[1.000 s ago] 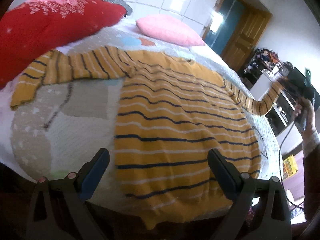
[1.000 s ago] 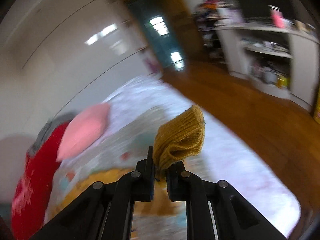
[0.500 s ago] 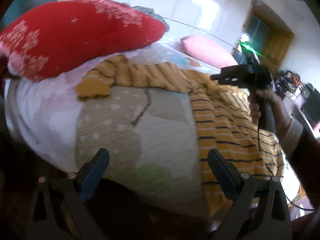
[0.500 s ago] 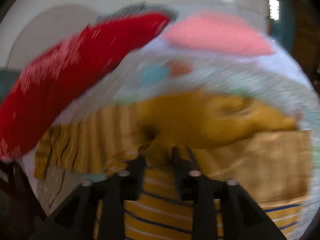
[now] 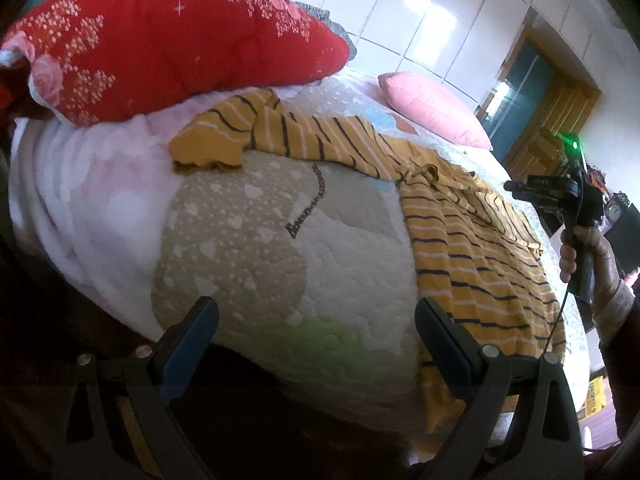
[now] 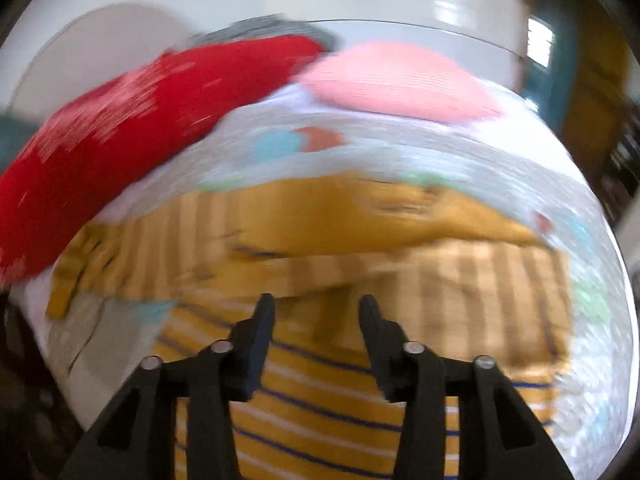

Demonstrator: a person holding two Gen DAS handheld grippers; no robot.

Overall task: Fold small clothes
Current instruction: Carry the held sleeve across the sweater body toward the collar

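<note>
A mustard-yellow sweater with dark and white stripes (image 5: 476, 252) lies on the quilted bed. Its left sleeve (image 5: 248, 136) stretches out toward the red pillow. Its right sleeve (image 5: 496, 208) lies folded across the chest. My left gripper (image 5: 316, 320) is open and empty, above the bed's near edge, left of the sweater's hem. My right gripper (image 6: 316, 320) is open and empty, just above the sweater (image 6: 328, 408) below the folded sleeve (image 6: 460, 292). It also shows in the left wrist view (image 5: 560, 192), held over the sweater's far side. The right wrist view is blurred.
A big red pillow (image 5: 160, 40) lies at the bed's left, close to the sleeve cuff. A pink pillow (image 5: 432, 108) lies at the head. The quilt (image 5: 248, 248) covers the bed. White wardrobe doors and a wooden door (image 5: 556, 120) stand behind.
My right gripper carried the right sleeve over the chest, opened and let it go. My left gripper swung left toward the outstretched left sleeve, staying open.
</note>
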